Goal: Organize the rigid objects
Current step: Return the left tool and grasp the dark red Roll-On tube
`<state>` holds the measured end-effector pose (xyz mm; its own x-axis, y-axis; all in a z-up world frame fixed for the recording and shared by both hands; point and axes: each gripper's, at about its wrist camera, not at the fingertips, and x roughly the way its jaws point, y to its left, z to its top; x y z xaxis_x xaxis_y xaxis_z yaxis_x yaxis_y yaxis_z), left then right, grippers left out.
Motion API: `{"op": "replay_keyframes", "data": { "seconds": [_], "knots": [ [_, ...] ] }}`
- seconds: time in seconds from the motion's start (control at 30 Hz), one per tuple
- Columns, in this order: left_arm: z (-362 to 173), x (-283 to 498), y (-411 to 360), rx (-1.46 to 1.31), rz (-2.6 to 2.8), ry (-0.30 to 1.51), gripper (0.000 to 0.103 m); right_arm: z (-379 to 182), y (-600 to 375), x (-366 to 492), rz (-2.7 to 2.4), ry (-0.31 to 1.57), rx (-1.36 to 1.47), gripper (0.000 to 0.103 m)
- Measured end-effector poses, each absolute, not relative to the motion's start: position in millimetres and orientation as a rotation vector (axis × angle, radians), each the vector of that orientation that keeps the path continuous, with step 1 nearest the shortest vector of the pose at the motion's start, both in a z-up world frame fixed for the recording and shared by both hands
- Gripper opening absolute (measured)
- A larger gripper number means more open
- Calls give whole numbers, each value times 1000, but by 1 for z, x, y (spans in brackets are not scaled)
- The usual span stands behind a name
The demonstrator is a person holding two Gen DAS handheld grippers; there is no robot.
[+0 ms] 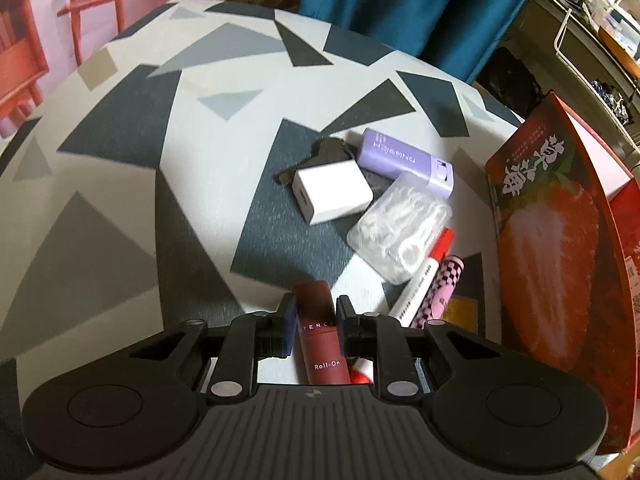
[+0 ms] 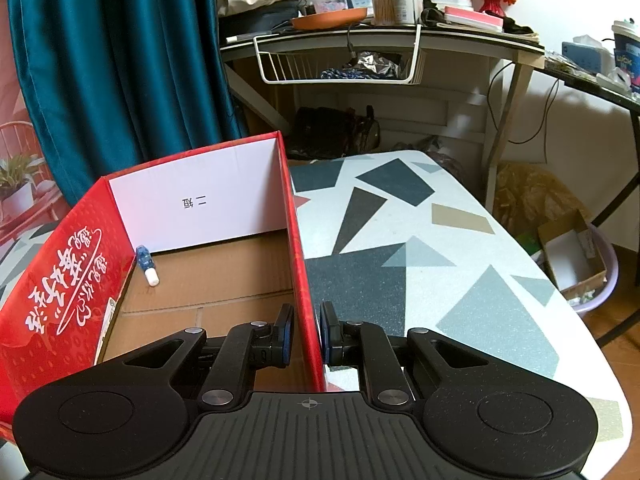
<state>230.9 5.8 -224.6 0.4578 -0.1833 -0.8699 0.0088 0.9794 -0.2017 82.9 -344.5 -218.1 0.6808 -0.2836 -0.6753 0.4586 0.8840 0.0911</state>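
Note:
My left gripper [image 1: 316,320] is shut on a dark red roll-on tube [image 1: 320,340] low over the patterned table [image 1: 120,168]. Ahead lie a white charger [image 1: 334,192], a purple case [image 1: 404,160], a clear box of floss picks [image 1: 400,228], a red-capped marker [image 1: 424,276], a pink checkered tube [image 1: 440,288] and dark keys [image 1: 320,152]. The red box [image 1: 560,240] stands at the right. My right gripper [image 2: 306,334] is shut on the red box's right wall [image 2: 298,240]. Inside the box lies a small blue and white tube [image 2: 146,264].
A teal curtain [image 2: 120,60] hangs behind the box. A cluttered desk with a white wire basket [image 2: 340,64] stands beyond the table. A basin with a cardboard box [image 2: 576,260] sits on the floor at the right.

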Motion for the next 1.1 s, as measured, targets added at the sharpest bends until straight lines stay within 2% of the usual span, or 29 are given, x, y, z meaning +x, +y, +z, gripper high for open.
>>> {"op": "replay_keyframes", "data": {
  "seconds": [0.17, 0.37, 1.1],
  "knots": [
    [-225, 242, -3, -122, -138, 1045, 21, -218, -345, 83, -423, 709, 262, 13],
    [-231, 251, -9, -63, -205, 898, 20, -219, -345, 83, -424, 710, 261, 13],
    [-236, 213, -11, 16, -225, 771, 22, -218, -345, 82, -420, 709, 263, 14]
  ]
}}
